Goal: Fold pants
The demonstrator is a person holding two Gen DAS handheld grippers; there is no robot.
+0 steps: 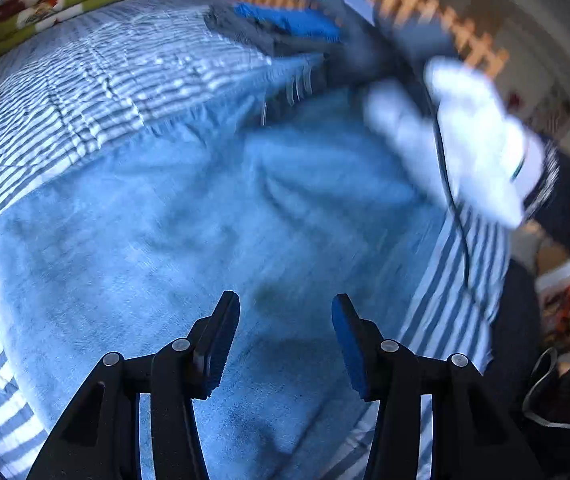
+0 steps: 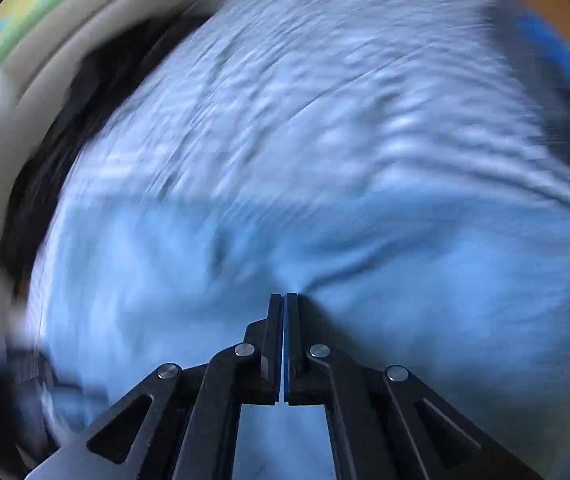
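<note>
Light blue pants (image 1: pixel 165 220) lie spread on a blue-and-white striped bed sheet (image 1: pixel 105 80). My left gripper (image 1: pixel 285 308) hovers just over the cloth, its jaws open, nothing between the blue pads. In the left wrist view a white-gloved hand (image 1: pixel 465 132) holds the other gripper at the upper right, blurred. In the right wrist view my right gripper (image 2: pixel 284 296) is shut, and creases in the pants (image 2: pixel 325 240) fan out from its tips, so cloth is pinched there. That picture is smeared by motion.
A folded stack of grey and bright blue clothes (image 1: pixel 277 28) sits at the far end of the bed. A green, red and white folded blanket (image 1: pixel 57 4) lies at the far left. A wooden slatted rail (image 1: pixel 425 4) runs behind. The bed's edge drops off at the right.
</note>
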